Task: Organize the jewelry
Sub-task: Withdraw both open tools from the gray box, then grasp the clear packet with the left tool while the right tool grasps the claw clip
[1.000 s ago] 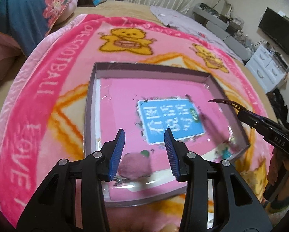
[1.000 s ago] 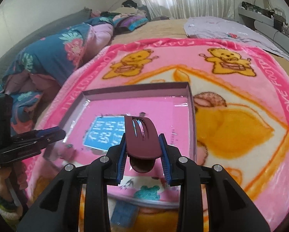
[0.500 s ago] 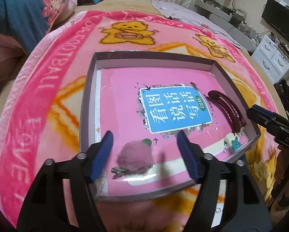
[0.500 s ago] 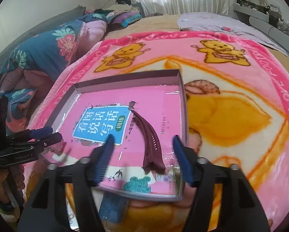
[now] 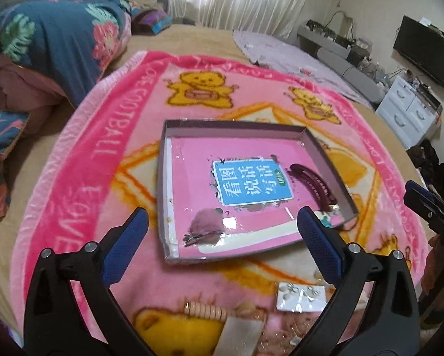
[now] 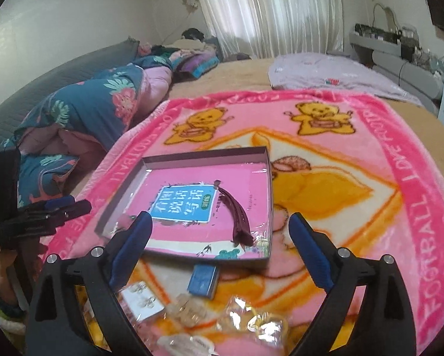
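A shallow grey tray (image 5: 236, 124) lined with a pink book cover lies on the pink bear blanket. A fluffy pink pom-pom hair clip (image 5: 207, 224) rests at its near left. A dark red hair clip (image 5: 311, 182) lies along its right wall, also visible as the dark red clip (image 6: 240, 219) in the right wrist view. My left gripper (image 5: 222, 212) hovers above and behind the tray's near edge, jaws opening wide, nothing between them. My right gripper (image 6: 220, 218) likewise hangs back from the tray (image 6: 204, 155), jaws opening and empty.
Loose pieces lie on the blanket in front of the tray: a bead bracelet (image 5: 205, 310), an earring card (image 5: 300, 295), a small blue box (image 6: 203, 280), a clear claw clip (image 6: 189, 308) and gold-wrapped items (image 6: 251, 323). Bedding (image 5: 52, 44) is piled at the left.
Both grippers opened and let go: the pom-pom clip and the dark red clip now lie in the tray. Both hands drew back and up from it.
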Tool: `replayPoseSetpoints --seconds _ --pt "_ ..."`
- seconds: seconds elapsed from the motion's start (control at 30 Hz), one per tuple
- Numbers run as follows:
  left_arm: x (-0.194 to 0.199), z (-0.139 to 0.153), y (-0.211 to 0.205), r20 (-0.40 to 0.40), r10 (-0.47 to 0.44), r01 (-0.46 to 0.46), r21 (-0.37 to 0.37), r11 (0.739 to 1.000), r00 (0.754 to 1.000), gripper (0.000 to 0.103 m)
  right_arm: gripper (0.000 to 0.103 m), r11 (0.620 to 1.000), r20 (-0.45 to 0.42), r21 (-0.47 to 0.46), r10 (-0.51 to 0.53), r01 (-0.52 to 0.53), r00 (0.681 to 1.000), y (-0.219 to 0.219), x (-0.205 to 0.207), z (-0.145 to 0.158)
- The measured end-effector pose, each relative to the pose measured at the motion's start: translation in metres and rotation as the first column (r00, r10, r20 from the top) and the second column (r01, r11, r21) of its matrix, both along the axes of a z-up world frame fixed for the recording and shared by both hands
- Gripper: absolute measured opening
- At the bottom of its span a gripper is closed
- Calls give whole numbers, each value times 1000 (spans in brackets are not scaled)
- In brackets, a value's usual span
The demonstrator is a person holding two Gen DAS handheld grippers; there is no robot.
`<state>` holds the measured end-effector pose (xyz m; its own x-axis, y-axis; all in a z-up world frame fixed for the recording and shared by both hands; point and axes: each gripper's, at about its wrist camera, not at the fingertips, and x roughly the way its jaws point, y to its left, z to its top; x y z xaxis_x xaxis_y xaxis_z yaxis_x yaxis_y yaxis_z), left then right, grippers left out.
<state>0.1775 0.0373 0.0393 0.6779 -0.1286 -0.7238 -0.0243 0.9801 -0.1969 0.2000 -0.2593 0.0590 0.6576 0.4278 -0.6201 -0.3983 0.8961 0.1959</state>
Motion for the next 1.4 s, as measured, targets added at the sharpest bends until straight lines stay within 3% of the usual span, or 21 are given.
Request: replayPoseSetpoints --seconds 0.27,0.53,0.83,1.4 --pt "-37 25 3 66 -5 6 -22 1000 998 94 94 1000 67 14 10 -11 998 -3 -42 29" --pt "-70 35 4 101 -19 20 -14 1000 995 94 97 1000 94 13 22 -23 995 -1 -78 39" --pt "-97 13 -8 73 -53 53 7 999 996 94 98 999 79 -22 48 -47 996 8 -106 28" --pt "-114 -45 -14 -47 -95 96 23 995 994 94 98 993 -19 -113 40 -42 999 12 -121 -32"
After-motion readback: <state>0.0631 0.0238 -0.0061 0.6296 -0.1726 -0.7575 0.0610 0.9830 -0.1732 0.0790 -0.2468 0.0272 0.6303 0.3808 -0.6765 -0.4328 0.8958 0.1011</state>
